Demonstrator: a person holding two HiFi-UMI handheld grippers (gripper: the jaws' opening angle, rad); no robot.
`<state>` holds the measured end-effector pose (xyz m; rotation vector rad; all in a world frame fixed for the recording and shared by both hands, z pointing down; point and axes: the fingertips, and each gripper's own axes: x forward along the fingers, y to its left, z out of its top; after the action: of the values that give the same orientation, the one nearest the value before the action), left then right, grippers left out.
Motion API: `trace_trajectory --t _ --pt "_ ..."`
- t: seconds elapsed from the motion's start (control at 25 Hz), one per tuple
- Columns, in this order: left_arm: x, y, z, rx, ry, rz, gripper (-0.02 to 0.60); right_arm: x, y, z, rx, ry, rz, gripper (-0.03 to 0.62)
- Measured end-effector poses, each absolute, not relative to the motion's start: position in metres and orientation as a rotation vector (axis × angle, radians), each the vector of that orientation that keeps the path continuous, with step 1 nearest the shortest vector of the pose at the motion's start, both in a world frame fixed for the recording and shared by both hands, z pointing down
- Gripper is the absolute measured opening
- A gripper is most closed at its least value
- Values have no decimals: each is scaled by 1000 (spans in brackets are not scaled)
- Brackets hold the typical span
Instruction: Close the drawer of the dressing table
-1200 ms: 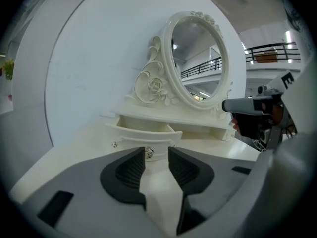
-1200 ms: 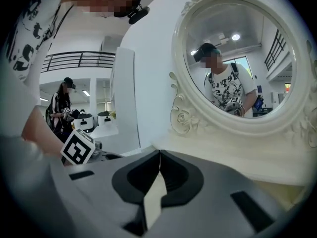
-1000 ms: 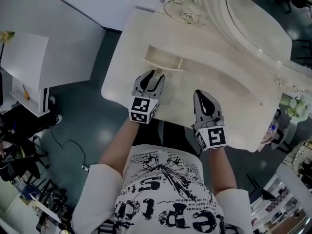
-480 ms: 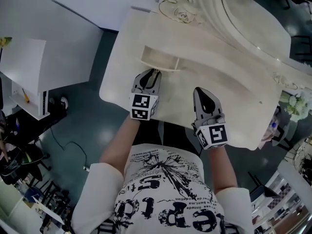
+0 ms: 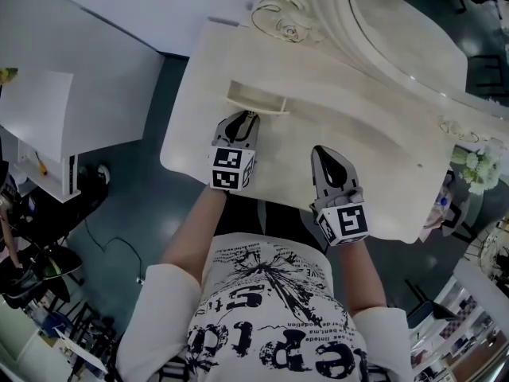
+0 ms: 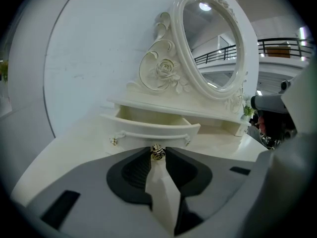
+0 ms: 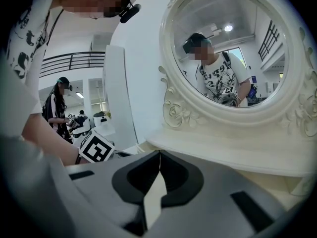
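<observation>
Gripping the gold knob of the open drawer tight with left gripper; right gripper closed together, empty, right of the drawer.

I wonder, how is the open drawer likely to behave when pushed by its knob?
The drawer looks rigid and shallow, so it should probably slide in lightly. Its knob is small and shiny, so the left gripper might slip off it.
</observation>
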<state>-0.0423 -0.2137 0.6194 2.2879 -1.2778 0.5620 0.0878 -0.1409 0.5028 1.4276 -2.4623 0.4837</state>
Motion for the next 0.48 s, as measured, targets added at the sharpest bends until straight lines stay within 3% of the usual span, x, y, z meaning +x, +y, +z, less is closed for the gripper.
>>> trace_trajectory --t 0.48 --pt "-39 -239 620 2264 -1299 554 103 102 -149 501 1473 -2438 496 17"
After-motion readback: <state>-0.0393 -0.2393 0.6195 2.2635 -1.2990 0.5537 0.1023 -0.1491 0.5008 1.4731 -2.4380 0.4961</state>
